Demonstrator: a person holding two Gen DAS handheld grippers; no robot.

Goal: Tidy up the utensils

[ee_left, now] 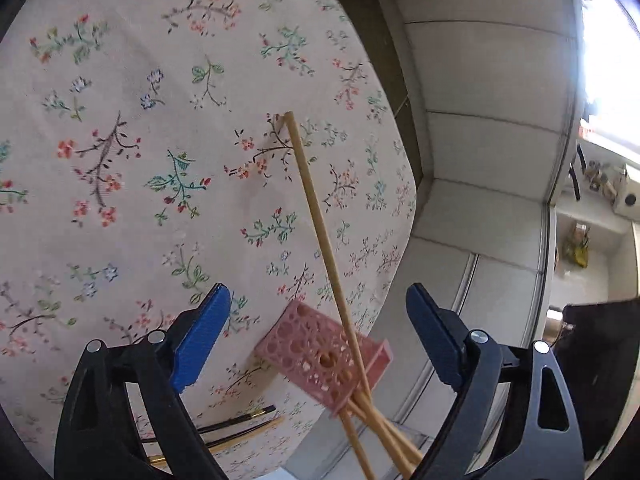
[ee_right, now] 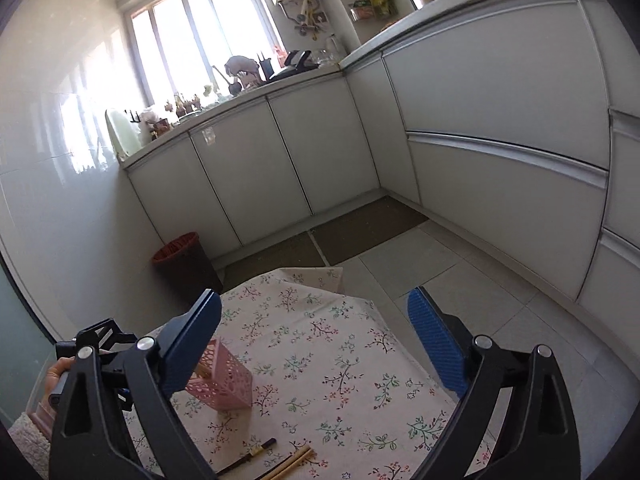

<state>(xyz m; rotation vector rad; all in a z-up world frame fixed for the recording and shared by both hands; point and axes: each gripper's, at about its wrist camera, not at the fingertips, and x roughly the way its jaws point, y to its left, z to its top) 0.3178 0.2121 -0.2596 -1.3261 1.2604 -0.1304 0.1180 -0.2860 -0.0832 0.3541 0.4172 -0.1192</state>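
Left wrist view: the pink holder sits between the spread, empty left gripper, wooden chopsticks leaning out, one long stick slanting toward upper left over the floral tabletop. Right wrist view alone shows a hand, a bin, and loose chopsticks lying flat below the spread, empty right gripper.

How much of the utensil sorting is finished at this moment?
Done: several wooden chopsticks already stand in the pink holder. In hand: nothing; the left gripper and the right gripper are both open and empty. Left: the dark chopsticks and the light wooden pair lie on the floral tablecloth in front of the holder.
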